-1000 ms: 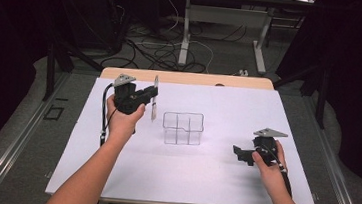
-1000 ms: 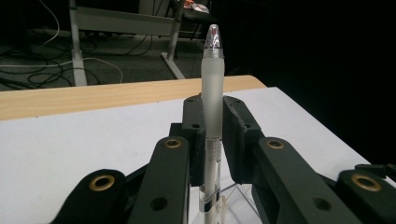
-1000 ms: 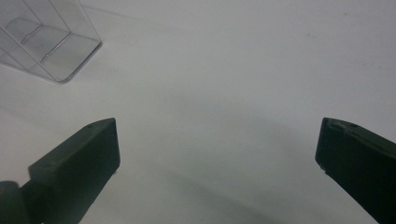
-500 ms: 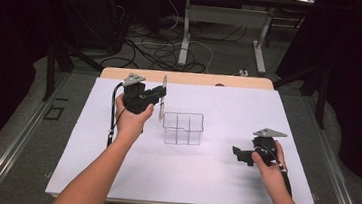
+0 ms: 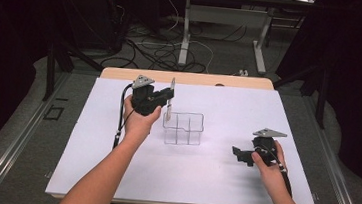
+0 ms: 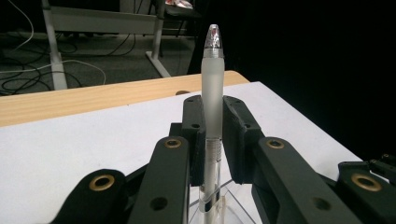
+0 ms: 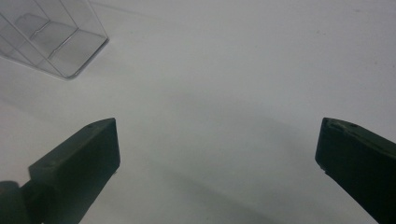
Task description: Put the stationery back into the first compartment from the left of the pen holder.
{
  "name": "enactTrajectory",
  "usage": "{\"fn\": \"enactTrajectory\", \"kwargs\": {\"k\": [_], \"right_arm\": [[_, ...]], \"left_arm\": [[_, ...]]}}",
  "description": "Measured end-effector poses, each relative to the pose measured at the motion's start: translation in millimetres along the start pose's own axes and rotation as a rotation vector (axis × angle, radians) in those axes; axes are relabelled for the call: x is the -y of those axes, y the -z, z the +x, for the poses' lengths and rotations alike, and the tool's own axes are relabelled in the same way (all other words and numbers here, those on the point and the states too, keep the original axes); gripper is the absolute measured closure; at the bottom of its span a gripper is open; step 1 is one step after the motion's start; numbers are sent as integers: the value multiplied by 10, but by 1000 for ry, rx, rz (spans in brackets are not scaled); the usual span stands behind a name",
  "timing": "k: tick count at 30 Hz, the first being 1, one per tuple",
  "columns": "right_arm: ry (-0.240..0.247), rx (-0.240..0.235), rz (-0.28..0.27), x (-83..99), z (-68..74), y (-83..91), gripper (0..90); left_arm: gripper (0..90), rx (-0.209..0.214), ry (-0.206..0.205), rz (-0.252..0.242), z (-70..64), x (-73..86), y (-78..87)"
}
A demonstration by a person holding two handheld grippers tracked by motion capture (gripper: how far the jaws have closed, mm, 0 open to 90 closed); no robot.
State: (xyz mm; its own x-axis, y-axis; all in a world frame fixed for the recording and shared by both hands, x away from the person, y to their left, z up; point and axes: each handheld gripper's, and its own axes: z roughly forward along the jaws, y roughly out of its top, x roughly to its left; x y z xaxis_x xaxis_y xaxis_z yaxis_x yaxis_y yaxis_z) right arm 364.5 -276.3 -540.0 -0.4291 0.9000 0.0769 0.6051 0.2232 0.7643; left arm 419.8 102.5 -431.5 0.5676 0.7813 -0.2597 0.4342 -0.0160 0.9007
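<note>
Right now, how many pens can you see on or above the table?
1. A frosted translucent plastic pen stands upright, clamped in the left tool, its lower end at the clear plastic divided box. None shows elsewhere on the table.

A frosted pen [image 6: 212, 88] stands upright, clamped between the left gripper [image 6: 212, 135] jaws. A clear divided box [image 5: 182, 128] sits just below it.

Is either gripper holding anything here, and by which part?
The left gripper is shut on a frosted pen, upright, gripped around mid-barrel. The right gripper is open, holding nothing.
</note>
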Motion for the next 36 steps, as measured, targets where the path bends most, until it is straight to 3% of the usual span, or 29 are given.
{"fn": "enactTrajectory", "kwargs": {"k": [3,11,36], "right_arm": [[1,0,0,0,1,-1,0],[0,-6,3,2,2,-2,0],[9,-12,10,7,5,-12,5]], "left_arm": [[799,-3,-15,9,1,13,-25],[799,-11,-1,31,0,77,-97],[798,-22,-11,99,25,381,-220]]}}
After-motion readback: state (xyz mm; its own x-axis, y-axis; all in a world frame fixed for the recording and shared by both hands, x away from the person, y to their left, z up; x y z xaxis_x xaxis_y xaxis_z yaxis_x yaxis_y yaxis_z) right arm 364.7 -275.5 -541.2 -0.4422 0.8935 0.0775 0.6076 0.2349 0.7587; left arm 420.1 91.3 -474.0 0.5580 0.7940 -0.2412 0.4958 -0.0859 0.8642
